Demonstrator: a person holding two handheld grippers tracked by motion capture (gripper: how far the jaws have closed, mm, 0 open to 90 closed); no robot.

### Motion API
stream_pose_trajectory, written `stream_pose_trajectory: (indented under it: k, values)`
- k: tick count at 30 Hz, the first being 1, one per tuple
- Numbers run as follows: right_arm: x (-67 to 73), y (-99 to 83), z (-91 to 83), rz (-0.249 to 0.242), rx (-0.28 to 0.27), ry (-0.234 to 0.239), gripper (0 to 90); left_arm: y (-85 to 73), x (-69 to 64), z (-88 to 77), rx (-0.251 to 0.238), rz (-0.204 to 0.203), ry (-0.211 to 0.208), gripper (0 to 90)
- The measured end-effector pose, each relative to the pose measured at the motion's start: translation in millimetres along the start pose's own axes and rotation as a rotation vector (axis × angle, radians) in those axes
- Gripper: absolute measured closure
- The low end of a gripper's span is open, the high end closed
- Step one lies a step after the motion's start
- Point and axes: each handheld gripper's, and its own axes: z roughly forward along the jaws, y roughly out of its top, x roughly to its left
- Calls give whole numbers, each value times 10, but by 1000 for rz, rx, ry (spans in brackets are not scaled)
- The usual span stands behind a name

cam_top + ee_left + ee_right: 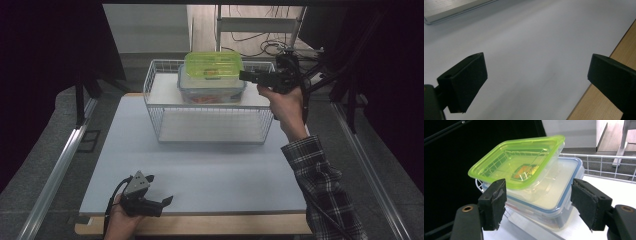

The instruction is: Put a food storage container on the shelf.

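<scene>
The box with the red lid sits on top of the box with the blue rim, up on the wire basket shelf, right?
Not quite: the lid is green, not red, as the right gripper view shows. That box does sit on the blue-rimmed box, up on the wire basket shelf.

lidded box on larger box | both on wire rack

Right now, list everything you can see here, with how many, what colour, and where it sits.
Green-lidded container: one, clear with lime lid, stacked on the blue-rimmed container.
Blue-rimmed container: one, clear with blue-edged lid, on the basket's upper shelf.
Wire basket: one, white, far middle of the mat.
Mat: one, pale grey, covering the table.
Table: one, light wood, edge showing near the person.
Left gripper: one, black, open, near left of the mat.
Right gripper: one, black, open beside the containers.
</scene>
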Motion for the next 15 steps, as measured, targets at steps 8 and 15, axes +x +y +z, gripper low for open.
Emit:
stream_pose_trajectory:
  k: [8,15]
  values:
    - [-4,-86,-19,-11,4,10,256,0,1,5,1,-2,-2,25]
    - [11,-182,-12,-46,5,11,216,0,0,4,1,-3,-2,25]
